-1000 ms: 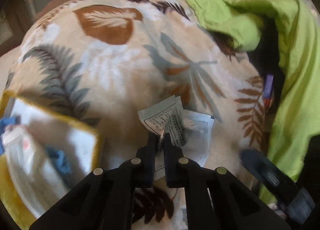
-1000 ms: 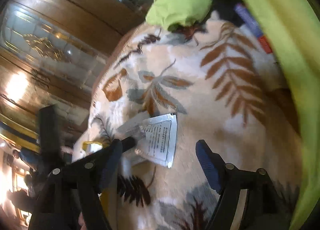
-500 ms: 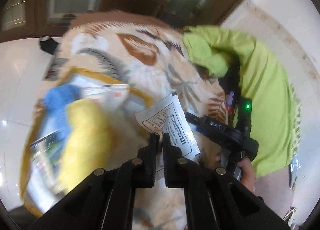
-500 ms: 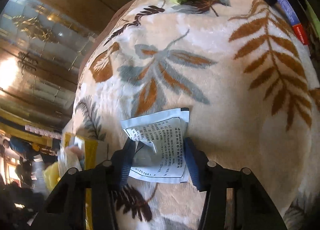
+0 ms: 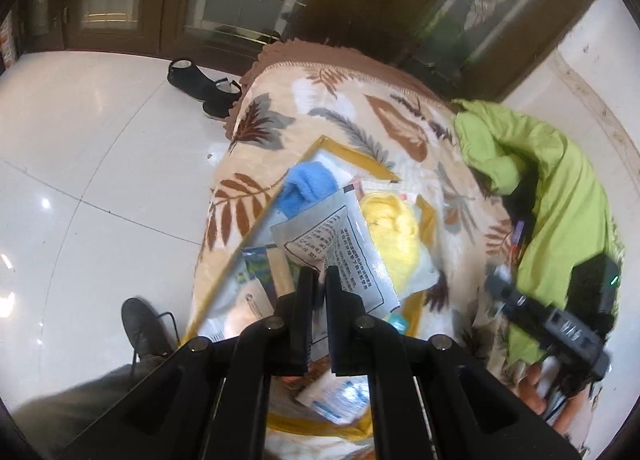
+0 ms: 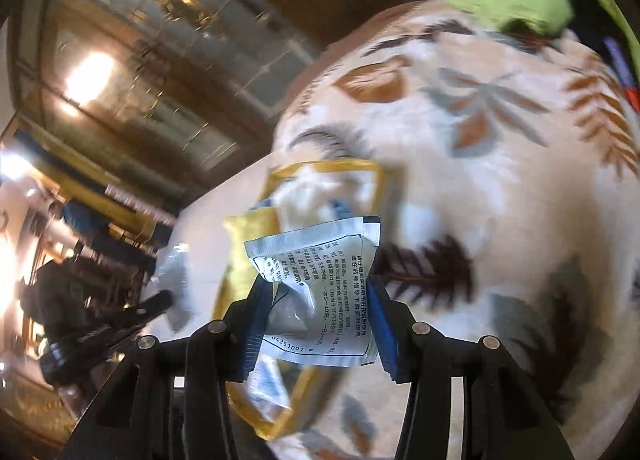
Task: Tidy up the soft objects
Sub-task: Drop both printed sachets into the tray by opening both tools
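Note:
My left gripper is shut on a silver printed sachet and holds it above a yellow-rimmed tray on the leaf-patterned blanket. The tray holds a blue cloth, a yellow soft object and other packets. My right gripper is shut on a second white printed sachet, lifted near the same tray. The right gripper also shows in the left wrist view at the right, blurred.
A lime green garment lies on the blanket at the right. Black shoes stand on the white tiled floor beyond the blanket edge. Wood and glass cabinets line the back. My shoe shows at lower left.
Both grippers have risen from the blanket with their sachets and moved toward the tray. The right gripper closed on its sachet and lifted it.

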